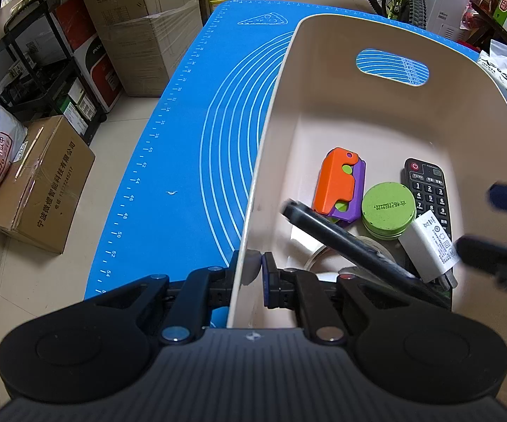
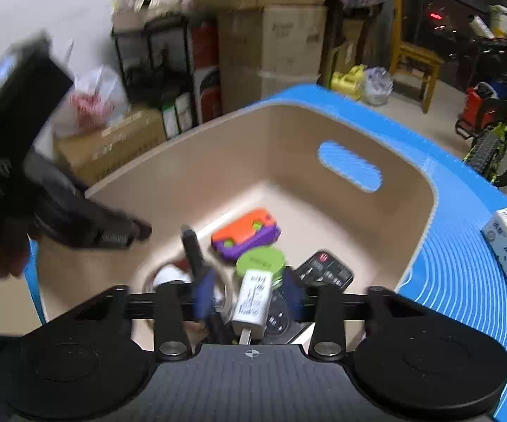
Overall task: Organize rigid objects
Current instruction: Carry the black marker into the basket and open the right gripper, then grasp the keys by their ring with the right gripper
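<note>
The beige bin point(image 1: 278, 81) sits on the blue mat point(image 1: 183, 140), its wall pinched by the left gripper point(image 1: 255, 267). Stiff, smooth plastic, likely light; the rim suits gripping. Above the bin's charger point(image 2: 253, 299), the right gripper point(image 2: 250, 295) gapes wide, empty

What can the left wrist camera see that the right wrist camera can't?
Only the left wrist view shows the left gripper pinching the beige plastic bin wall, and the white pizza-slice drawing on the blue mat.

Only the right wrist view shows the yellow wooden chair and the open right gripper above the white charger plug.

Both show the orange-and-purple toy, green round tin and black remote.
</note>
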`<act>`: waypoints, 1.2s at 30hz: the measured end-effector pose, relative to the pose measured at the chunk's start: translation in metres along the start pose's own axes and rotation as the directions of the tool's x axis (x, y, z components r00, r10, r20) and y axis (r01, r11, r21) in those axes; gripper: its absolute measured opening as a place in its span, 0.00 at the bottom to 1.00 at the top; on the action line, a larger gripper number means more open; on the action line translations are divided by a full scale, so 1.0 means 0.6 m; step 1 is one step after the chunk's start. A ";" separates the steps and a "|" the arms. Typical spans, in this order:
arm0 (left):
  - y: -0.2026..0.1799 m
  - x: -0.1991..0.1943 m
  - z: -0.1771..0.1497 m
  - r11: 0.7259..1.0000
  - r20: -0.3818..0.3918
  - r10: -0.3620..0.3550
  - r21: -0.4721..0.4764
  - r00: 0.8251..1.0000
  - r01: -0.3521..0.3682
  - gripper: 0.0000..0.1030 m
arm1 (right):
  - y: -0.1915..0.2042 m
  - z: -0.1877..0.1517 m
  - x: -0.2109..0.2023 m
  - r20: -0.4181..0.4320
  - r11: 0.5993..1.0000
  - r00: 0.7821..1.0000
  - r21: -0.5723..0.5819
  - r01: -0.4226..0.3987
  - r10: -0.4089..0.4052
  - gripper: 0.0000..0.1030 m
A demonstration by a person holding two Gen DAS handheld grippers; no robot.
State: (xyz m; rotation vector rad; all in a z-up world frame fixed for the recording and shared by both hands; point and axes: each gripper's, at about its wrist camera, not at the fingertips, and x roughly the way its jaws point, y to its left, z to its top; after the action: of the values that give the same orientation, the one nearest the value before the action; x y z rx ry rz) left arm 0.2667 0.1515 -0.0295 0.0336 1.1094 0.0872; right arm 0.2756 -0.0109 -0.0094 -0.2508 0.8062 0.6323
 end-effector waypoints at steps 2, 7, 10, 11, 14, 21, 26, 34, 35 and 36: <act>0.000 0.000 0.000 1.000 0.000 0.000 0.000 1.000 0.000 0.12 | -0.009 0.001 -0.020 0.039 1.000 0.999 0.020 0.010 -0.010 0.57; 0.000 0.000 0.000 1.000 0.000 0.000 0.000 1.000 0.000 0.12 | -0.056 -0.001 -0.072 0.133 0.991 0.988 0.116 0.061 -0.076 0.57; 0.000 0.000 0.000 1.000 0.000 0.001 0.000 1.000 -0.001 0.12 | -0.095 -0.009 -0.087 0.149 0.977 0.979 0.182 0.113 -0.141 0.57; 0.000 0.000 0.000 1.000 0.000 0.001 0.000 1.000 -0.001 0.12 | -0.106 -0.013 -0.087 0.148 0.973 0.976 0.191 0.129 -0.158 0.57; 0.001 0.000 -0.001 1.000 0.000 0.002 0.000 1.000 -0.002 0.12 | -0.136 -0.032 -0.088 0.134 0.958 0.965 0.213 0.192 -0.224 0.57; 0.001 -0.001 -0.001 1.000 0.001 0.002 0.001 1.000 -0.002 0.12 | -0.191 -0.100 -0.047 0.037 0.930 0.956 0.247 0.273 -0.291 0.57; 0.001 -0.001 0.000 1.000 0.001 0.003 0.002 1.000 -0.003 0.12 | -0.216 -0.147 -0.009 -0.036 0.907 0.950 0.290 0.306 -0.309 0.57; 0.001 0.000 -0.001 1.000 0.001 0.003 0.002 1.000 -0.003 0.12 | -0.238 -0.179 0.028 -0.103 0.887 0.953 0.350 0.302 -0.284 0.57; 0.001 -0.001 -0.001 1.000 0.001 0.003 0.002 1.000 -0.003 0.12 | -0.236 -0.182 0.031 -0.109 0.887 0.953 0.350 0.302 -0.282 0.57; 0.001 0.000 -0.001 1.000 0.001 0.003 0.001 1.000 -0.003 0.12 | -0.234 -0.184 0.035 -0.114 0.888 0.954 0.348 0.301 -0.278 0.57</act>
State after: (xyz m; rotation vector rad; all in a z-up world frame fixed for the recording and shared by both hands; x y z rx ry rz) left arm 0.2663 0.1518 -0.0294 0.0363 1.1089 0.0887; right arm 0.3073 -0.1611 -0.1030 -0.0493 0.9073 0.1859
